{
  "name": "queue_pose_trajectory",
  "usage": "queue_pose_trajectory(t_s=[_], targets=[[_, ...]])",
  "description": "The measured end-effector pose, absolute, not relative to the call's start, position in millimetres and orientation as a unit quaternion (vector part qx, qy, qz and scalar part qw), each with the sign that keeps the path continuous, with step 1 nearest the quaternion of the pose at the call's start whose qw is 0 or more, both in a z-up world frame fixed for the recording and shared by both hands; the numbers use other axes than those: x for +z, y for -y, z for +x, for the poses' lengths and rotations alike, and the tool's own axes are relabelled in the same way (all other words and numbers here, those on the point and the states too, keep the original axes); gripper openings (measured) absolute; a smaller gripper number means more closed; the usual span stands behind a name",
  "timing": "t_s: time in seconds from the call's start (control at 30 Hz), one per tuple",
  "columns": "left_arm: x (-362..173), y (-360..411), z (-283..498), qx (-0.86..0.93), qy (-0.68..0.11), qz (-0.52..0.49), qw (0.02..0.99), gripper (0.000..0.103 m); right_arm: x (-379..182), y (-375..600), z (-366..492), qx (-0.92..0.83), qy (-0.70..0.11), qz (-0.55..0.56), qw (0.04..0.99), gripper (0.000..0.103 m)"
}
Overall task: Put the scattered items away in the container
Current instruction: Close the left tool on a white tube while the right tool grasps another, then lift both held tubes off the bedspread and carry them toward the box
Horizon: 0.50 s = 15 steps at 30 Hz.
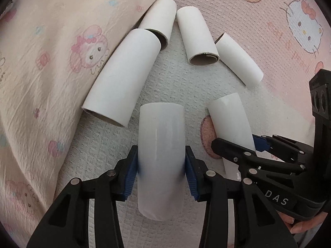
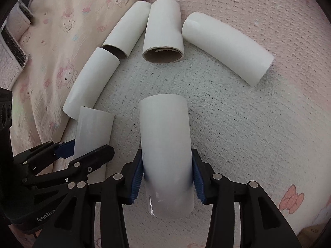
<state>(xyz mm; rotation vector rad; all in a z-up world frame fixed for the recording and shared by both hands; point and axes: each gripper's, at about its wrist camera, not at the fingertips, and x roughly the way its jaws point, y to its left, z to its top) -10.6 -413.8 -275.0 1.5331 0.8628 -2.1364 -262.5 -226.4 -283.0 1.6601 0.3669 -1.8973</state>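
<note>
both grippers, left gripper (image 1: pixel 161 172) and right gripper (image 2: pixel 167 177), are each clamping one cardboard tube (image 1: pixel 161 144); four tubes (image 1: pixel 198 35) are lying on the bed (image 1: pixel 238 10), no container showing.

Matt white cardboard tubes (image 1: pixel 124 76) on textured cloth (image 1: pixel 238 16).

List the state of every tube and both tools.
Left tool: shut on a tube.
Left tool's tube: gripped across its middle.
Right tool: shut on a tube.
Right tool's tube: gripped across its middle.
Four loose tubes: lying on their sides on the bedding; two touch end to end.
Container: not in view.
</note>
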Motion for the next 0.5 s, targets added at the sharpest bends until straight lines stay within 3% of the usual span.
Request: queue_pose_trajectory(t_s=[0.3,0.5], targets=[[-273.0,388.9,-5.9,-0.755,-0.312,0.557,0.152,0.046,-247.3,190.6,-243.3,-0.741,-0.188,0.584,0.272,0.040],[-252.0,379.5,4.9,-0.770,-0.307,0.541,0.142,0.046,-221.6,151.1,-249.4,-0.766,-0.156,0.575,0.242,0.040]])
